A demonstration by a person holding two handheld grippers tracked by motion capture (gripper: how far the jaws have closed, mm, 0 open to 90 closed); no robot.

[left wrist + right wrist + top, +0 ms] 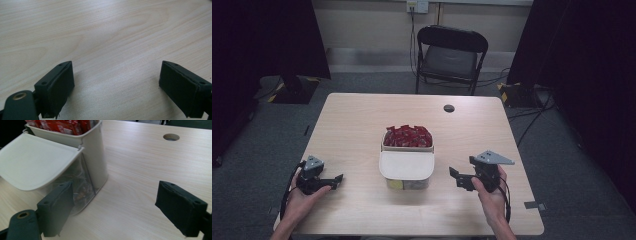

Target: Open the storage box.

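High view: white container (407,162), lid flipped open, red packets (408,136) inside, sits mid-table (352,115). Left gripper (336,181) and right gripper (458,178) flank it near the front edge, fingers apart, holding nothing.

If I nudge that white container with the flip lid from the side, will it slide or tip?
The container is full of red packets, so it probably has some weight and would slide on the smooth table. Its open lid looks hinged and thin, so it would likely swing if pushed.
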